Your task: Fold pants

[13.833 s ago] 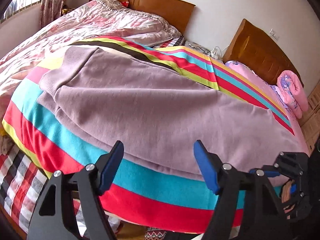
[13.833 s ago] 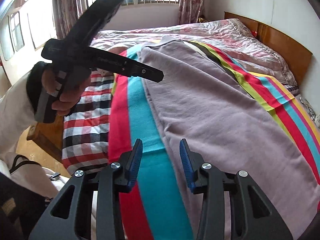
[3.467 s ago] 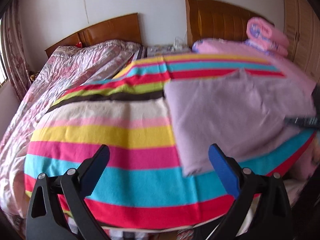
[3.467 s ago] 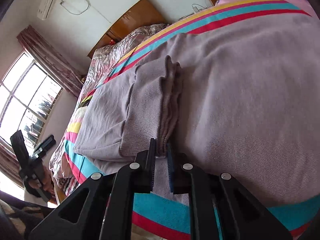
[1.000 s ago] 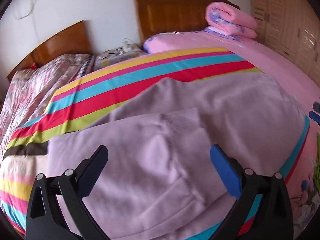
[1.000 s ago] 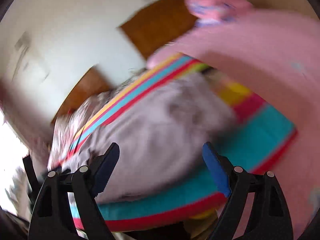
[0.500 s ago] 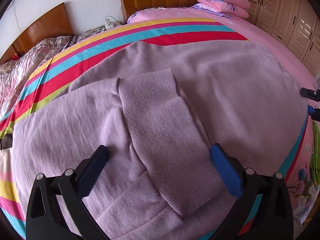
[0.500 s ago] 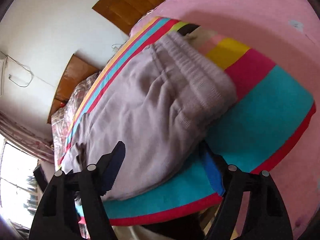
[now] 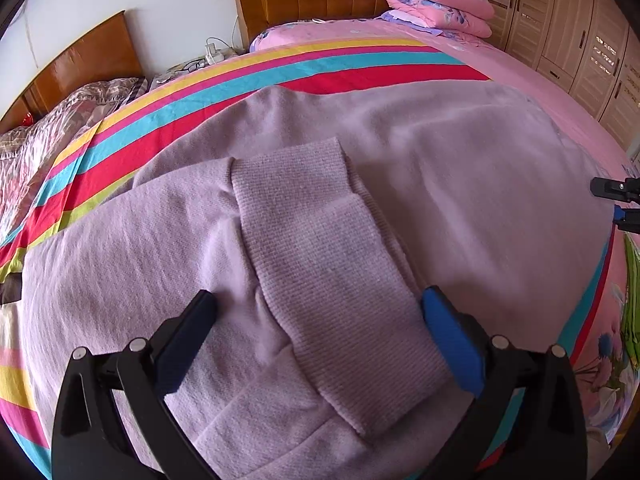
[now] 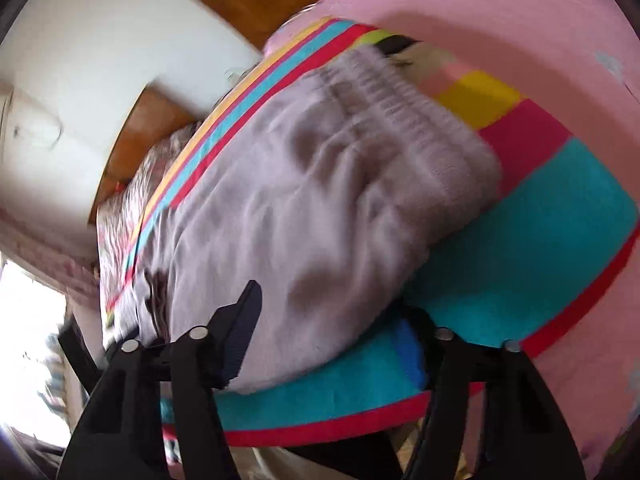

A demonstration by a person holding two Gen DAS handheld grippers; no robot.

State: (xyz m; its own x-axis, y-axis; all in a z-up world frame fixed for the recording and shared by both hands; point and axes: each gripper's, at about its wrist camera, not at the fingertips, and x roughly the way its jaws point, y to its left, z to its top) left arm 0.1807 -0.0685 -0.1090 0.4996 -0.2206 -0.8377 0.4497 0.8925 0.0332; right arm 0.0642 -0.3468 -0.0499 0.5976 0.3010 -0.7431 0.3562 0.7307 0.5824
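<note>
The left gripper (image 9: 320, 316) stands spread wide, its pads straddling the ribbed cuffs (image 9: 320, 248) of the folded lilac pants (image 9: 460, 184). The right gripper (image 10: 332, 328), jaws just narrowing but not pinching yet, brackets the pants' near edge (image 10: 312, 240) on the striped blanket (image 10: 540, 240).

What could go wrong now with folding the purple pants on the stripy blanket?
1. The right tool has just been closing around the pants edge, with one finger low against the striped blanket. It might pinch the blanket too and drag it along.
2. The left tool is open around the ribbed cuffs, which are stacked unevenly. It might catch only one, so the fold comes out crooked.
</note>
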